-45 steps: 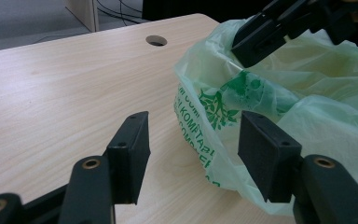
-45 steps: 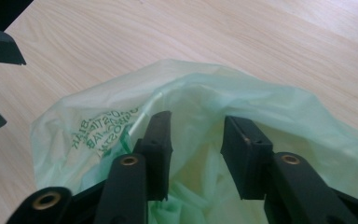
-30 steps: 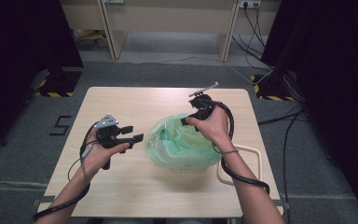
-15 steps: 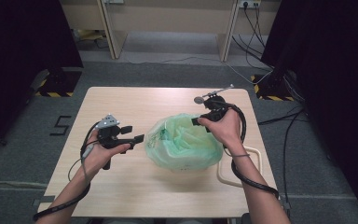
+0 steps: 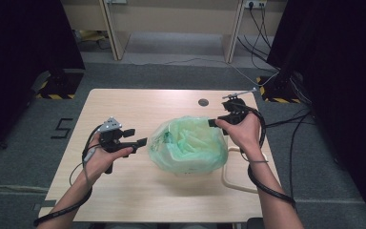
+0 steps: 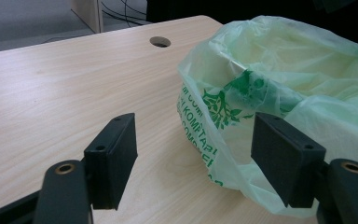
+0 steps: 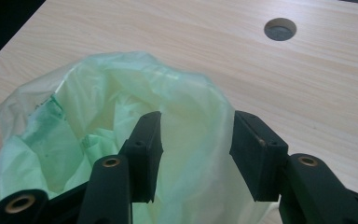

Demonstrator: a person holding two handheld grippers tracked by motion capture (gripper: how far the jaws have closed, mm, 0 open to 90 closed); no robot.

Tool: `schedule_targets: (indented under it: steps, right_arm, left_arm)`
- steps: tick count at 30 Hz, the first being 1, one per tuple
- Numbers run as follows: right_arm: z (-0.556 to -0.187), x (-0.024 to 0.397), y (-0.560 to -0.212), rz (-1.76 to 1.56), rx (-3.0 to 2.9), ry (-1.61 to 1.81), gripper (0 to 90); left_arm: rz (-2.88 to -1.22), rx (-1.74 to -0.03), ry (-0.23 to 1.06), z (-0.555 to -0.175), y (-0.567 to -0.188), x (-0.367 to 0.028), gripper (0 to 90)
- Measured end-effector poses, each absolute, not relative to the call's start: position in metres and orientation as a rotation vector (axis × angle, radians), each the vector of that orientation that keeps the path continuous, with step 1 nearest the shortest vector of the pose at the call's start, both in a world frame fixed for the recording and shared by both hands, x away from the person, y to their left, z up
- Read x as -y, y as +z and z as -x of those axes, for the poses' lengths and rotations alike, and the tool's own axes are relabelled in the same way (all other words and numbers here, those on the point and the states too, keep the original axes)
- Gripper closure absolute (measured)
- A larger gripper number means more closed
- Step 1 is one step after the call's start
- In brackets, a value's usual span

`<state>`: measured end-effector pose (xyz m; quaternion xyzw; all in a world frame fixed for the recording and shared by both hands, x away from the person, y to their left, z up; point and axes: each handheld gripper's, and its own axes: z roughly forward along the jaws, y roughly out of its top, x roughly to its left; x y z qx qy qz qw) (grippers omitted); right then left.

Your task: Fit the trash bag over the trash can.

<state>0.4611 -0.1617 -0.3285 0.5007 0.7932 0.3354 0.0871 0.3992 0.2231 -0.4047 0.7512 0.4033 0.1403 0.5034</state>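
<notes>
A pale green plastic bag (image 5: 188, 145) with green print sits open-mouthed in the middle of the wooden table (image 5: 124, 200). My left gripper (image 5: 137, 137) hovers at the bag's left side. Its jaws have just been opening, and in the left gripper view (image 6: 193, 135) the bag's (image 6: 284, 70) printed side bulges between them, touching neither pad that I can see. My right gripper (image 5: 215, 121) is at the bag's far right rim. In the right gripper view (image 7: 196, 126) its open jaws straddle the thin wall of the bag (image 7: 121, 102) without pinching it.
A cream looped tube (image 5: 231, 176) lies on the table right of the bag, under my right forearm. A round cable hole (image 5: 203, 102) is in the tabletop behind the bag. Cables and black-yellow stand bases (image 5: 57, 88) lie on the floor beyond.
The right hand has moved rightward from above the bag's mouth to its right rim. The left hand has stayed put, its jaws a little wider.
</notes>
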Motion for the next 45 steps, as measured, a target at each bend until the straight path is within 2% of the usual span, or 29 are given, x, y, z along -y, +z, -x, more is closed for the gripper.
schedule_targets:
  steps: [23, 36, 40, 45]
  right_arm:
    - [-0.445, 0.228, -0.345, -1.668, -2.211, 1.009, 52.4]
    - [-0.438, 0.199, -0.349, -1.574, -2.316, 1.083, 51.3]
    - [-0.442, 0.191, -0.355, -1.571, -2.345, 1.063, 58.6]
    - [-0.444, 0.189, -0.359, -1.584, -2.366, 1.080, 75.1]
  left_arm:
    - [-1.813, -0.974, 0.342, -0.397, -0.405, -0.227, 30.1]
    - [-1.819, -0.970, 0.337, -0.396, -0.405, -0.225, 30.1]
    - [-1.818, -0.969, 0.339, -0.396, -0.404, -0.226, 30.1]
    - [-1.818, -0.972, 0.341, -0.396, -0.405, -0.227, 30.1]
